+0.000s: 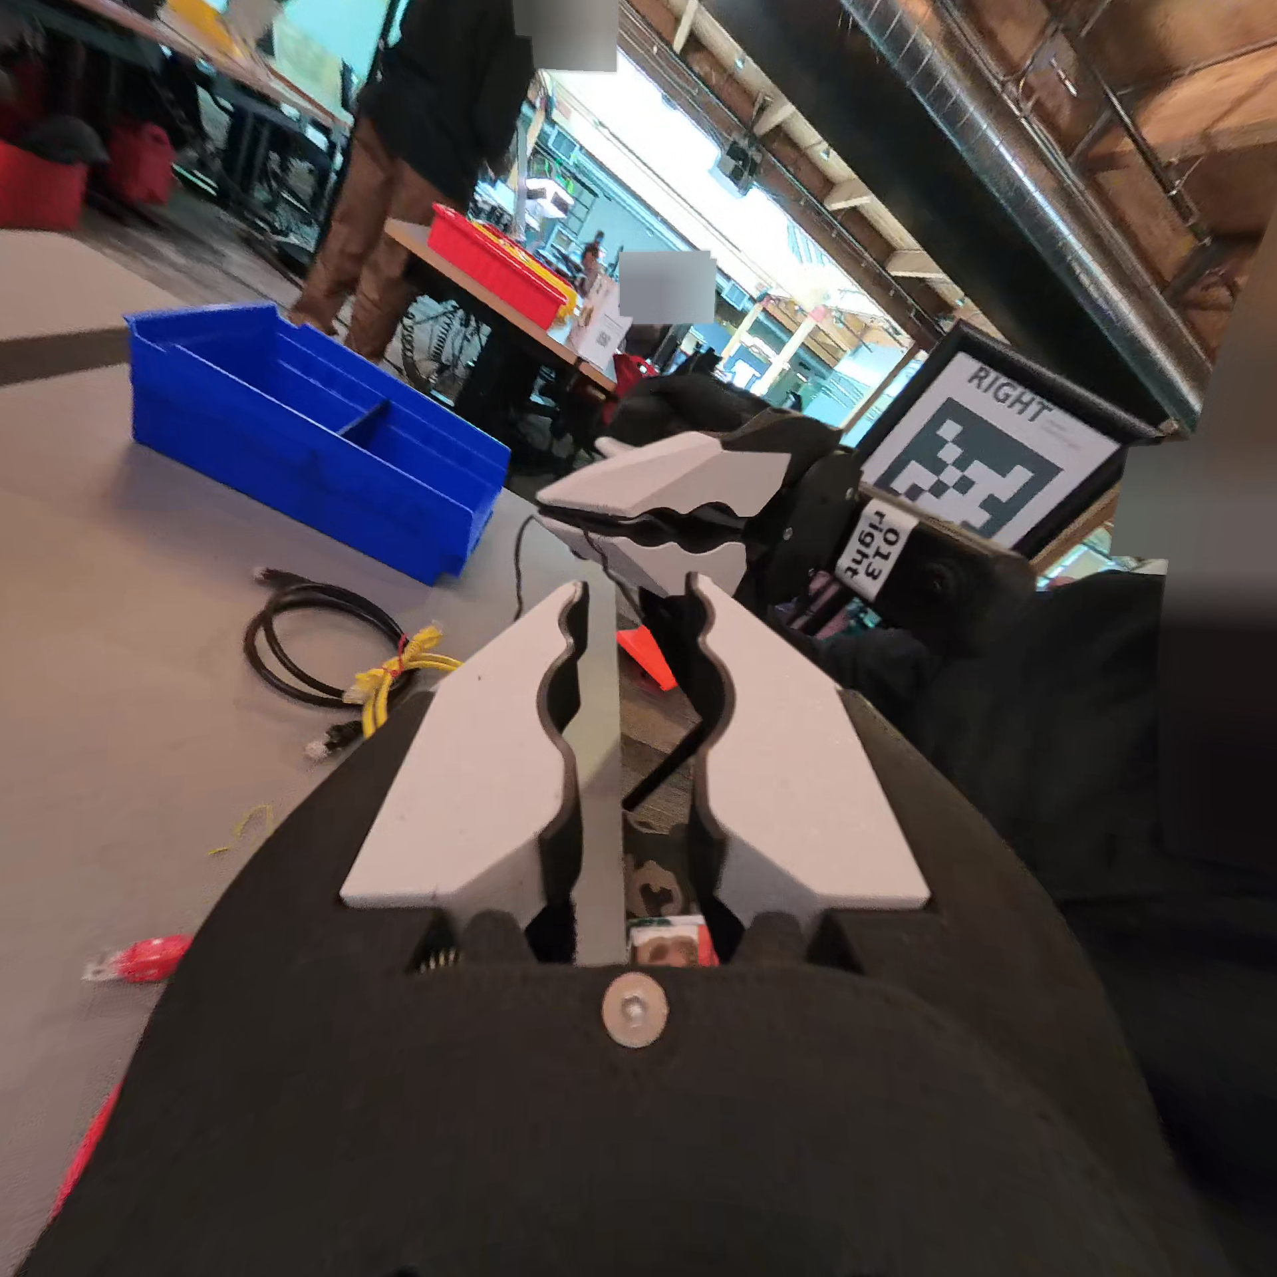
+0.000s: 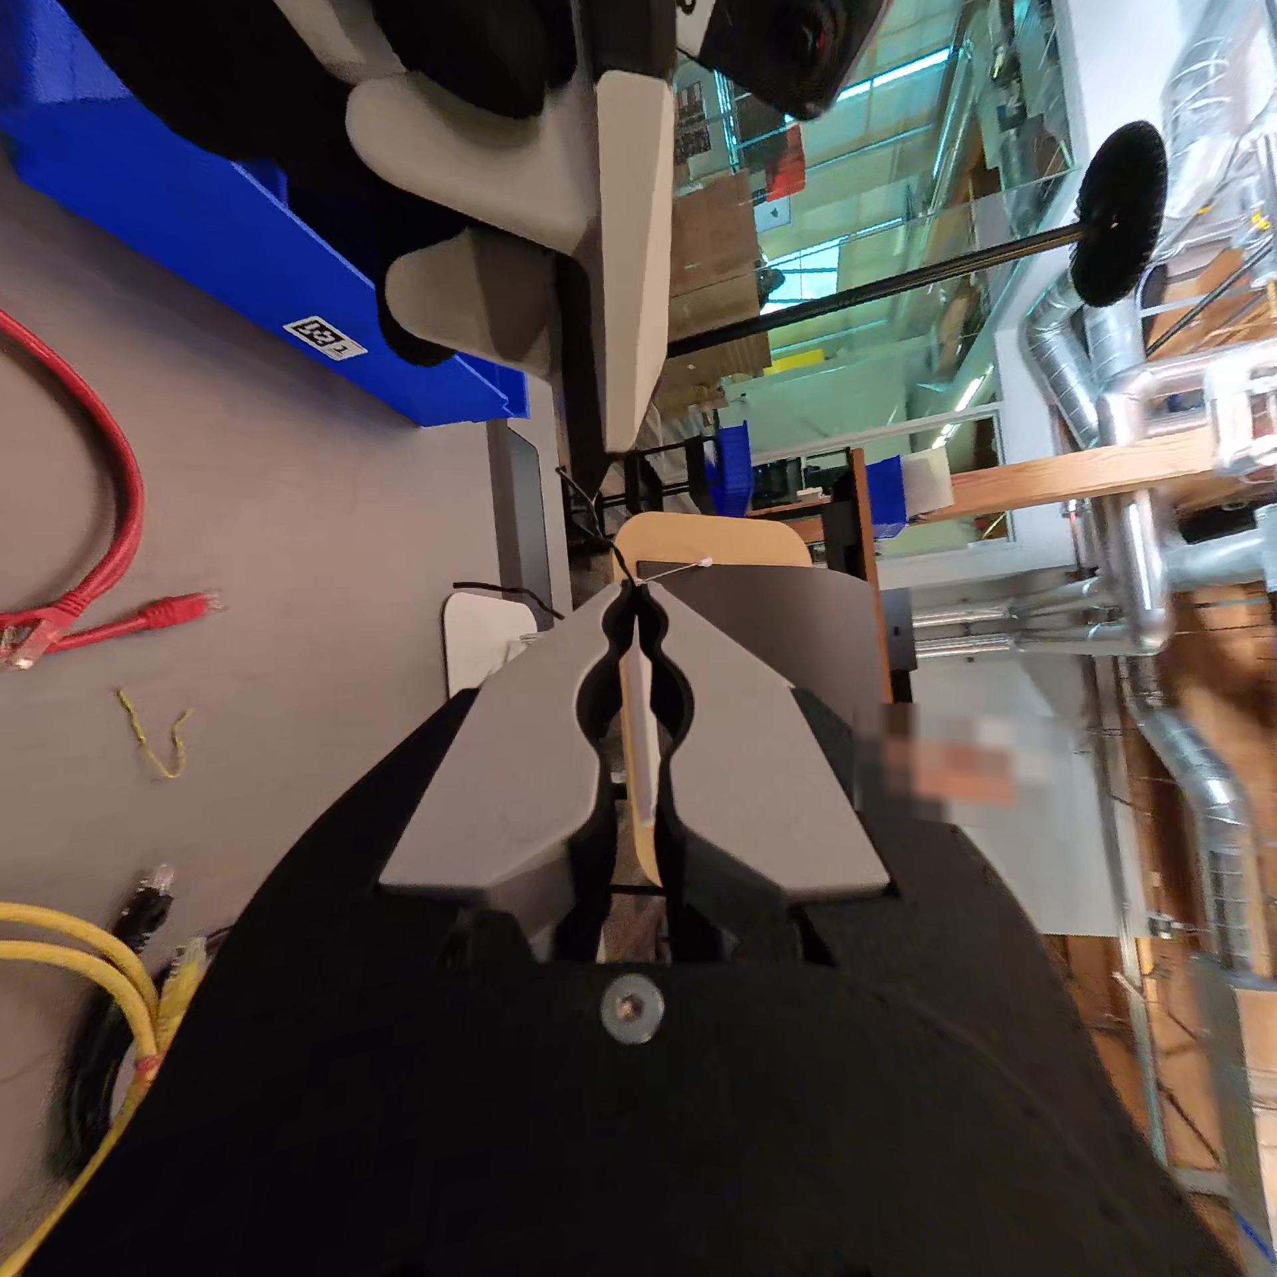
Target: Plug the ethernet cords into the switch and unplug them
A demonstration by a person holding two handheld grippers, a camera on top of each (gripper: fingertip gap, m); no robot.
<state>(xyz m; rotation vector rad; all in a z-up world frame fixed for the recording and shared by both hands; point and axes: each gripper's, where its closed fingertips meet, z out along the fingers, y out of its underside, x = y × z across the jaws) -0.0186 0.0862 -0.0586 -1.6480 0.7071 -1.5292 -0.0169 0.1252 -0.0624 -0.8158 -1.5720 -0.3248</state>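
Observation:
My right gripper (image 2: 632,587) is shut, pinching a thin black wire (image 2: 600,528) at its tips above the table edge. It also shows in the left wrist view (image 1: 587,515), just beyond my left gripper (image 1: 636,587), which is open and empty. On the grey table lie a coiled black ethernet cord (image 1: 311,649), a bundled yellow cord (image 1: 394,677) and a red cord (image 2: 110,497) with its plugs loose. A white rounded box (image 2: 477,642) sits by the table edge under my right fingers; I cannot tell if it is the switch.
A blue bin (image 1: 311,435) stands on the table beyond the cords. A loose yellow twist tie (image 2: 159,746) lies on the table. A person (image 1: 387,207) stands by another table with a red tray (image 1: 497,266). A chair (image 2: 712,546) is past the table edge. Left tips to right tips: about 4 centimeters. The right tips stand about 25 centimeters off the loose yellow twist tie (image 2: 159,746).

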